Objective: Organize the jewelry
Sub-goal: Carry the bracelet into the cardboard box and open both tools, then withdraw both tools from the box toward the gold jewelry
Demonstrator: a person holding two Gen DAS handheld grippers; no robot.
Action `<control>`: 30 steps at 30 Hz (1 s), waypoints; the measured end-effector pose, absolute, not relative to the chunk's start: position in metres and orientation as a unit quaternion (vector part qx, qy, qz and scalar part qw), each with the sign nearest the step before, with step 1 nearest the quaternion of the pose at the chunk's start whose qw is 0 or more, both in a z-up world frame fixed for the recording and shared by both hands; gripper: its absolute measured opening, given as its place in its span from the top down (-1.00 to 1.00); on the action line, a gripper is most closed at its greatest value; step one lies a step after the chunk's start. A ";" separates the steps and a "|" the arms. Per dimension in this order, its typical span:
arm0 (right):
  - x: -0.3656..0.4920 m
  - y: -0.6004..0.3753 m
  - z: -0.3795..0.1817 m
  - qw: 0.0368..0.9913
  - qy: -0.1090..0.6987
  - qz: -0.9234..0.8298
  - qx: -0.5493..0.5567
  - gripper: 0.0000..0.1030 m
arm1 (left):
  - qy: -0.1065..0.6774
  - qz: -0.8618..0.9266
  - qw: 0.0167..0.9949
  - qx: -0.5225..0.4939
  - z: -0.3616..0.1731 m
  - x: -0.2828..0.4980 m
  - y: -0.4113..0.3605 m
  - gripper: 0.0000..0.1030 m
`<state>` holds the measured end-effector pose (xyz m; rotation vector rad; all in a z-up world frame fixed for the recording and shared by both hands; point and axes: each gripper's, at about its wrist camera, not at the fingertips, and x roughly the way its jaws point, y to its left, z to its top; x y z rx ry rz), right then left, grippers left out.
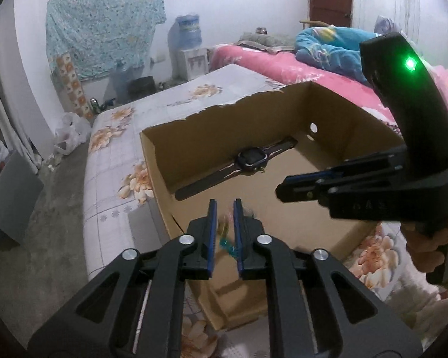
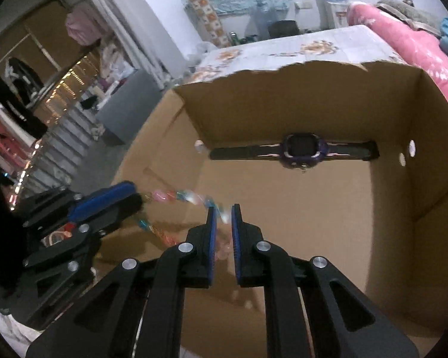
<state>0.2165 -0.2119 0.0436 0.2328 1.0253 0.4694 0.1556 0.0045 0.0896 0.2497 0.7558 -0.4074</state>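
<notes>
An open cardboard box (image 1: 337, 104) (image 2: 433, 125) stands on a floral-sheeted bed. A dark wristwatch with a purple case (image 1: 248, 158) (image 2: 301, 149) lies against its far wall. A bead chain of pink, clear and blue beads (image 2: 176, 195) hangs blurred between my two grippers over the box. My left gripper (image 1: 224, 205) (image 2: 134, 197) is shut on one end; beads (image 1: 225, 238) show between its pads. My right gripper (image 2: 222, 208) (image 1: 279, 191) is shut on the other end, reaching in from the right.
The floral sheet (image 1: 110, 155) runs left of the box down to a grey concrete floor (image 1: 53, 208). A pink bed with a blue blanket (image 1: 328, 44) lies behind. A water dispenser (image 1: 189, 50) and hanging cloth stand by the far wall.
</notes>
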 end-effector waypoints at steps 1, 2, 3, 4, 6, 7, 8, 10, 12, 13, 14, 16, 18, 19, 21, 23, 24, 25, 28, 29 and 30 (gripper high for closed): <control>0.214 -0.216 0.045 0.841 0.480 0.221 0.116 0.59 | 0.361 -0.194 0.904 0.122 0.090 0.154 0.004 0.68; 0.214 -0.220 0.047 0.844 0.475 0.219 0.119 0.57 | 0.356 -0.193 0.906 0.122 0.091 0.151 0.006 0.68; 0.211 -0.224 0.049 0.848 0.468 0.218 0.122 0.56 | 0.352 -0.192 0.908 0.122 0.092 0.149 0.006 0.68; 0.210 -0.228 0.051 0.850 0.463 0.216 0.123 0.55 | 0.347 -0.189 0.910 0.122 0.094 0.146 0.008 0.68; 0.203 -0.236 0.056 0.858 0.451 0.210 0.127 0.54 | 0.340 -0.187 0.914 0.121 0.098 0.143 0.009 0.68; 0.198 -0.241 0.060 0.863 0.442 0.208 0.130 0.52 | 0.338 -0.186 0.915 0.119 0.100 0.142 0.009 0.68; 0.195 -0.244 0.062 0.866 0.436 0.206 0.132 0.50 | 0.335 -0.185 0.916 0.118 0.101 0.141 0.009 0.68; 0.186 -0.252 0.067 0.873 0.424 0.200 0.137 0.33 | 0.326 -0.187 0.919 0.118 0.105 0.135 0.009 0.65; 0.175 -0.258 0.072 0.880 0.411 0.192 0.141 0.31 | 0.319 -0.186 0.921 0.122 0.109 0.129 0.007 0.60; 0.172 -0.260 0.074 0.882 0.407 0.189 0.143 0.31 | 0.313 -0.186 0.923 0.125 0.111 0.125 0.006 0.57; 0.167 -0.262 0.075 0.884 0.403 0.187 0.145 0.31 | 0.310 -0.186 0.924 0.126 0.112 0.124 0.005 0.56; 0.160 -0.265 0.078 0.887 0.396 0.185 0.150 0.30 | 0.304 -0.188 0.925 0.126 0.114 0.118 0.003 0.48; 0.155 -0.265 0.081 0.891 0.388 0.180 0.150 0.22 | 0.297 -0.190 0.928 0.123 0.117 0.112 0.002 0.40; 0.151 -0.265 0.082 0.894 0.384 0.178 0.149 0.12 | 0.295 -0.191 0.928 0.122 0.118 0.109 0.002 0.33; 0.147 -0.264 0.085 0.898 0.377 0.176 0.144 0.06 | 0.291 -0.192 0.930 0.118 0.119 0.103 0.002 0.24; 0.142 -0.261 0.086 0.901 0.373 0.174 0.136 0.03 | 0.290 -0.194 0.930 0.115 0.119 0.097 0.001 0.18; 0.141 -0.260 0.087 0.902 0.372 0.175 0.134 -0.02 | 0.291 -0.194 0.930 0.114 0.119 0.094 0.001 0.13; 0.139 -0.260 0.087 0.902 0.371 0.176 0.133 -0.03 | 0.291 -0.193 0.930 0.114 0.119 0.091 0.001 0.08; 0.134 -0.259 0.088 0.904 0.368 0.176 0.129 -0.11 | 0.288 -0.195 0.931 0.112 0.119 0.083 0.001 -0.04; 0.133 -0.260 0.089 0.904 0.368 0.177 0.129 -0.13 | 0.289 -0.197 0.930 0.111 0.119 0.079 0.001 -0.06; 0.131 -0.260 0.089 0.904 0.367 0.178 0.130 -0.14 | 0.290 -0.199 0.930 0.110 0.118 0.076 0.001 -0.08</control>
